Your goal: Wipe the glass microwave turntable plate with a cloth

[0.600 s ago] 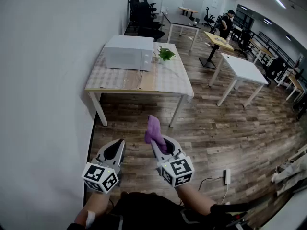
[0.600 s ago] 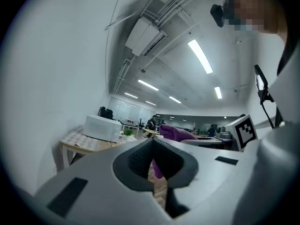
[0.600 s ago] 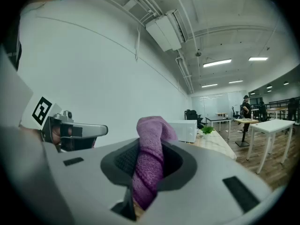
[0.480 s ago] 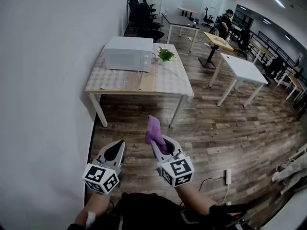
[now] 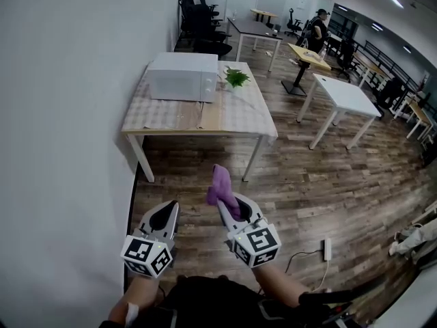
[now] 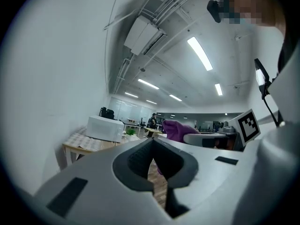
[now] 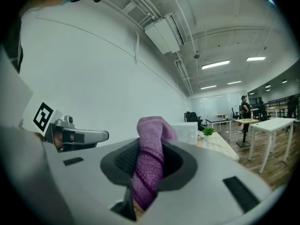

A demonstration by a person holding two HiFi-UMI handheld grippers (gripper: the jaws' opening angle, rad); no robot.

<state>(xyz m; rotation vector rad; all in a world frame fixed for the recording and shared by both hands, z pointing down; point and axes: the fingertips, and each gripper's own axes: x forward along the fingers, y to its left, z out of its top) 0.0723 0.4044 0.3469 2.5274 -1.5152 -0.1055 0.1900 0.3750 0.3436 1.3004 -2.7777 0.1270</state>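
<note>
A white microwave [image 5: 184,76] stands with its door closed at the back left of a checked-cloth table [image 5: 239,118], some way ahead of me. No glass turntable plate shows in any view. My right gripper [image 5: 227,206] is held low in front of me, shut on a purple cloth [image 5: 220,183] that sticks up out of the jaws. In the right gripper view the purple cloth [image 7: 150,163] fills the gap between the jaws. My left gripper [image 5: 165,212] hangs beside it, jaws together with nothing in them. The left gripper view shows the microwave [image 6: 104,128] far off.
A small green plant [image 5: 236,77] stands on the table right of the microwave. A white wall [image 5: 61,115] runs along the left. Wood floor lies between me and the table. White desks [image 5: 345,98], office chairs [image 5: 201,19] and a standing person [image 5: 318,29] are farther back. A power strip [image 5: 326,250] lies on the floor at the right.
</note>
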